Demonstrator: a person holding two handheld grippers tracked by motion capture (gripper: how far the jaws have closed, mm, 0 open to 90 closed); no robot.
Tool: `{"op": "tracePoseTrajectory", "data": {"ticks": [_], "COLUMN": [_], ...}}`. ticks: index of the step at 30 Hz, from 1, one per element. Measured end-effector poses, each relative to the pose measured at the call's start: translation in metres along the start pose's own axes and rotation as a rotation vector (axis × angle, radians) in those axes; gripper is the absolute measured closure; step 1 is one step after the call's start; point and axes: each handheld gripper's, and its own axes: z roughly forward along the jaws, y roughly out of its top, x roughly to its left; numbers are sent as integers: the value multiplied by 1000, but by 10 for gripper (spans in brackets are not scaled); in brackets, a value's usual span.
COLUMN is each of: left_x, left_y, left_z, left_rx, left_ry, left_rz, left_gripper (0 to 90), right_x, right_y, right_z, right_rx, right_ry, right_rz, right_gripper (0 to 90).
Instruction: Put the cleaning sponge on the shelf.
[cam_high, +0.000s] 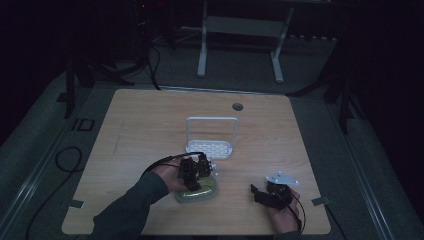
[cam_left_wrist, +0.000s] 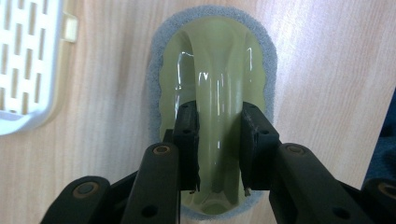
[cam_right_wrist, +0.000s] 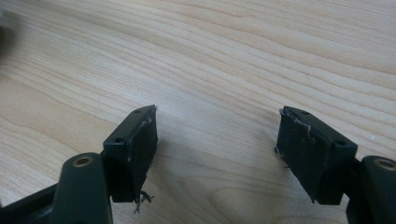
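An oval scrubber with a grey sponge base (cam_left_wrist: 156, 79) and a glossy yellow-green arched handle (cam_left_wrist: 219, 84) lies on the wooden table (cam_high: 150, 125), near its front edge (cam_high: 206, 194). My left gripper (cam_left_wrist: 218, 121) points down at it and is shut on the handle, one pad pressed against each side. In the high view the left gripper (cam_high: 192, 175) stands right over the scrubber. My right gripper (cam_right_wrist: 217, 126) stays open above bare wood with nothing between its fingers; in the high view the right gripper (cam_high: 257, 192) sits at the front right, apart from the scrubber.
A white slotted rack (cam_high: 212, 147) with a tall hoop handle stands just behind the scrubber; its corner (cam_left_wrist: 23, 70) lies close to the left of the sponge. A round cable hole (cam_high: 237, 106) sits near the table's far edge. The room around is dark.
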Motion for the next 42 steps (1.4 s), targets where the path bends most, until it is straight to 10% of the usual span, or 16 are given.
{"op": "tracePoseTrajectory", "data": {"ticks": [42], "left_x": [5], "left_y": [7], "left_z": [-16], "left_rx": [-101], "left_ry": [240], "left_rz": [109], "left_gripper": [714], "right_x": [0], "right_y": [0], "right_z": [0], "right_rx": [-1], "right_ry": [0], "right_rz": [-2], "right_gripper": [283]}}
